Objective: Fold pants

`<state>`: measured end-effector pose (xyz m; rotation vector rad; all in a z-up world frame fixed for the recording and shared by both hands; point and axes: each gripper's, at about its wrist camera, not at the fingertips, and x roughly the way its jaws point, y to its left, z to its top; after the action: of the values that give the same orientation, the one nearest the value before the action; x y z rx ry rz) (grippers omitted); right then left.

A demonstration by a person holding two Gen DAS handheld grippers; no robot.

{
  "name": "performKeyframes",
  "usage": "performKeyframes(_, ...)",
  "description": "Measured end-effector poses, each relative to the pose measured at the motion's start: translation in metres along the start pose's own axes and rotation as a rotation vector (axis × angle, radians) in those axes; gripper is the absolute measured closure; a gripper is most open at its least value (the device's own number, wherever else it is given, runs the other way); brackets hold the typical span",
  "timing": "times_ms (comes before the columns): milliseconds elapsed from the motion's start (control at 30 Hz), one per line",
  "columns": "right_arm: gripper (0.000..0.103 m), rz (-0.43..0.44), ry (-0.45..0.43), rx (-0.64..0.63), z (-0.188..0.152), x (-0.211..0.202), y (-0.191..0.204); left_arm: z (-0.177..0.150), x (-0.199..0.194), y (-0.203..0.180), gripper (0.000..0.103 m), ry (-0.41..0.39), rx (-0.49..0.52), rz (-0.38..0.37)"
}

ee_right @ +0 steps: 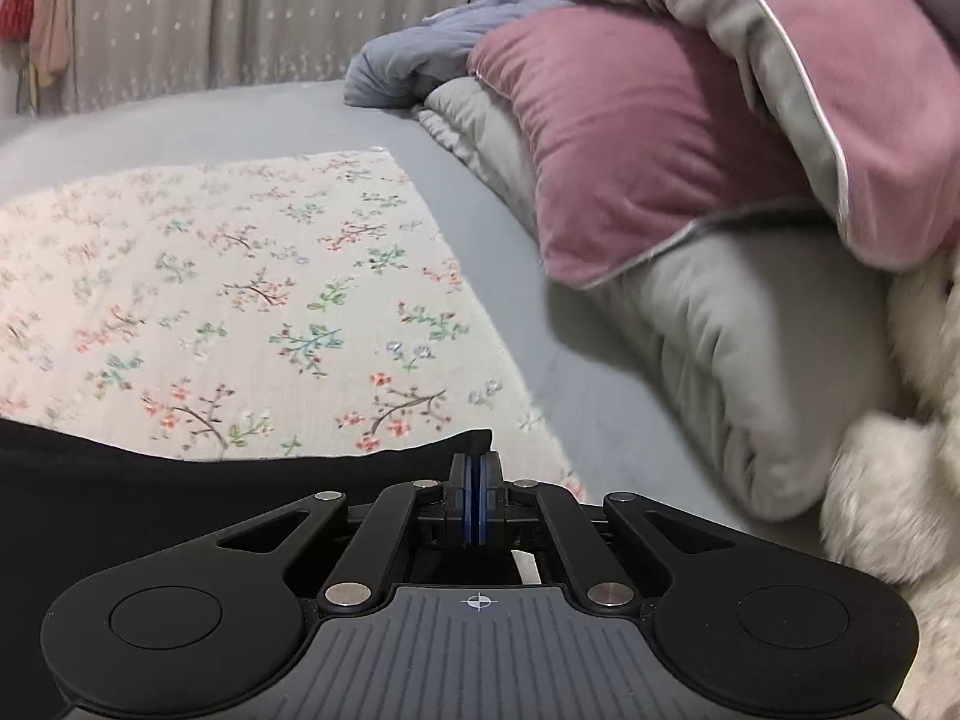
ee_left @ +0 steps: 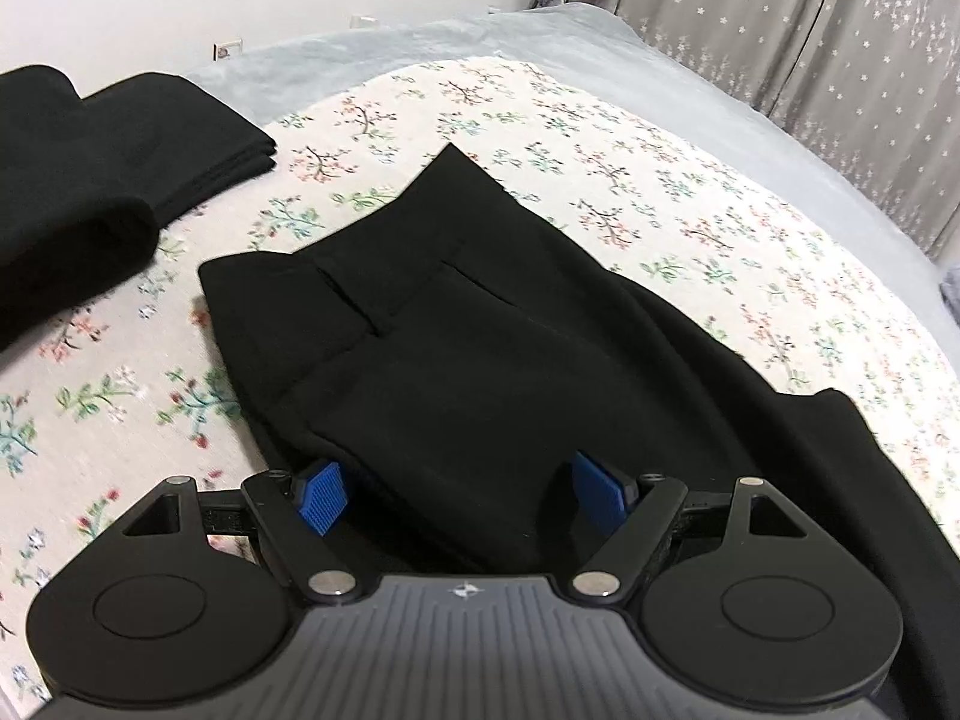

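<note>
Black pants [ee_left: 450, 330] lie spread on a floral cloth [ee_left: 600, 138] covering the bed, waistband toward the far left and one leg trailing to the right. My left gripper [ee_left: 462, 498] hovers over the near part of the pants, open, its blue pads [ee_left: 324, 498] wide apart and not pressing the fabric. In the right wrist view, my right gripper [ee_right: 474, 504] is shut, blue pads together, pinching a raised corner of the black pants [ee_right: 180, 480] at the edge of the floral cloth [ee_right: 240, 300].
A stack of folded black garments [ee_left: 120, 138] sits at the far left of the bed. A pink pillow [ee_right: 660, 150], grey duvet [ee_right: 750, 360] and white fluffy blanket [ee_right: 900, 480] pile up on the right. Grey starred curtains [ee_left: 810, 60] hang behind the bed.
</note>
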<state>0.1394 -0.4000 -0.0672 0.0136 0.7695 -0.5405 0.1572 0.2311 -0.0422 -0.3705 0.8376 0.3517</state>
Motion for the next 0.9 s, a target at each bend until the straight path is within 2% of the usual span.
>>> performKeyframes(133,0.103,-0.068,-0.006,-0.05,-0.003,0.01,0.014,0.002,-0.006,0.012,0.021,-0.004,-0.023,-0.012)
performKeyframes(233,0.089,-0.124,-0.012,-0.098,-0.001,0.008,0.024,0.006,-0.013,0.024,0.021,-0.035,-0.059,-0.017)
performKeyframes(300,0.086,-0.116,-0.037,-0.111,0.003,-0.005,0.034,0.011,-0.018,0.031,0.021,-0.061,-0.083,-0.025)
performKeyframes(433,0.078,0.059,-0.116,-0.11,0.014,-0.031,0.063,0.029,-0.022,0.046,0.02,-0.098,-0.127,-0.058)
performKeyframes(533,0.067,0.21,-0.146,-0.17,0.019,-0.05,0.102,0.044,-0.021,0.064,0.02,-0.148,-0.195,-0.026)
performKeyframes(600,0.065,0.296,-0.151,-0.21,0.022,-0.06,0.132,0.052,-0.016,0.072,0.02,-0.165,-0.223,-0.031)
performKeyframes(700,0.065,0.442,-0.154,-0.26,0.026,-0.074,0.177,0.062,-0.002,0.077,0.02,-0.142,-0.22,-0.102)
performKeyframes(733,0.065,0.485,-0.155,-0.277,0.027,-0.079,0.193,0.064,0.001,0.078,0.02,-0.134,-0.215,-0.105)
performKeyframes(833,0.065,0.569,-0.16,-0.319,0.029,-0.091,0.236,0.064,-0.006,0.083,0.02,-0.108,-0.222,-0.038)
performKeyframes(900,0.065,0.614,-0.167,-0.334,0.03,-0.099,0.262,0.059,-0.023,0.092,0.02,-0.14,-0.236,0.0)
